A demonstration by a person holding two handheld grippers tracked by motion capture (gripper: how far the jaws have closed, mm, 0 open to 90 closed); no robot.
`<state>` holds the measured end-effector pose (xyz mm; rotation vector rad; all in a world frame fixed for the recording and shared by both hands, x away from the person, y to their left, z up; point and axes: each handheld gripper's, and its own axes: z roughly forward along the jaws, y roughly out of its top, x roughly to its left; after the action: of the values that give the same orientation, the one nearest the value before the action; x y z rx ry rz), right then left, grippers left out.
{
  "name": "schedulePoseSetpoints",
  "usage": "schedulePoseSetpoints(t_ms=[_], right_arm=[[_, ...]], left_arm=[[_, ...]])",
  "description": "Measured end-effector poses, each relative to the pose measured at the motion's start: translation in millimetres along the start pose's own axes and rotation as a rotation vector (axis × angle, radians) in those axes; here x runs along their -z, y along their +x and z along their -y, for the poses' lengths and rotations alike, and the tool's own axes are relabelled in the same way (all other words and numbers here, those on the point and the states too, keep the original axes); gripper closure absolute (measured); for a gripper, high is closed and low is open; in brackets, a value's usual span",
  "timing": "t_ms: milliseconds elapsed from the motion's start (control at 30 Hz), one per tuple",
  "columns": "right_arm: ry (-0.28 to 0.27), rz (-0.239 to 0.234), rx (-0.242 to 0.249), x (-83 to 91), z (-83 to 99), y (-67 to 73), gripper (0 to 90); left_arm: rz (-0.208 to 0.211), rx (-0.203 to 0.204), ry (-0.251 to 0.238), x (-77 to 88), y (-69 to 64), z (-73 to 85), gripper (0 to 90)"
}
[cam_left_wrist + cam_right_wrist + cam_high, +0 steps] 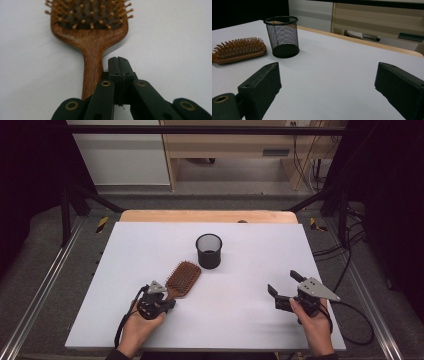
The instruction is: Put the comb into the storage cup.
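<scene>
A wooden paddle hairbrush (184, 277) lies bristles up on the white table (250, 245), its handle pointing at my left hand. In the left gripper view the brush (90, 40) has its handle running down just left of my jaws. My left gripper (166, 296) (117, 60) is shut, pads pressed together with nothing between them, just to the right of the handle. My right gripper (284, 283) (327, 72) rests open at the front right, its jaws wide apart over bare table. A black mesh cup (208, 251) (282, 36) stands upright behind the brush (238, 50).
The white table top sits on a wooden board (210, 216) that shows along the far edge. Black frame bars (75, 195) rise at both back corners. Cables (350, 245) lie on the floor at the right. Wooden furniture (374, 22) stands beyond the table.
</scene>
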<state>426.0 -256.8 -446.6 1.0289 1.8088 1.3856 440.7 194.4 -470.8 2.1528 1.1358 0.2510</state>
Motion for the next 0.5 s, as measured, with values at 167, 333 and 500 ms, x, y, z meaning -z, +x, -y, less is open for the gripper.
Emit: schedulePoseSetpoints(t_ms=[167,333,500], right_arm=[[0.001,-0.001,0.0,-0.5,0.1,0.3,6.8],[0.004,-0.004,0.004,-0.9,0.2,0.8,6.8],[0.006,-0.006,0.005,-0.9,0.2,1.0,6.7]], left_arm=[[-0.01,0.003,0.005,3.8,7.1,2.0,90.0],[-0.019,-0.009,0.014,5.8,10.7,2.1,90.0],[-0.034,-0.022,0.021,6.7,13.6,1.3,90.0]])
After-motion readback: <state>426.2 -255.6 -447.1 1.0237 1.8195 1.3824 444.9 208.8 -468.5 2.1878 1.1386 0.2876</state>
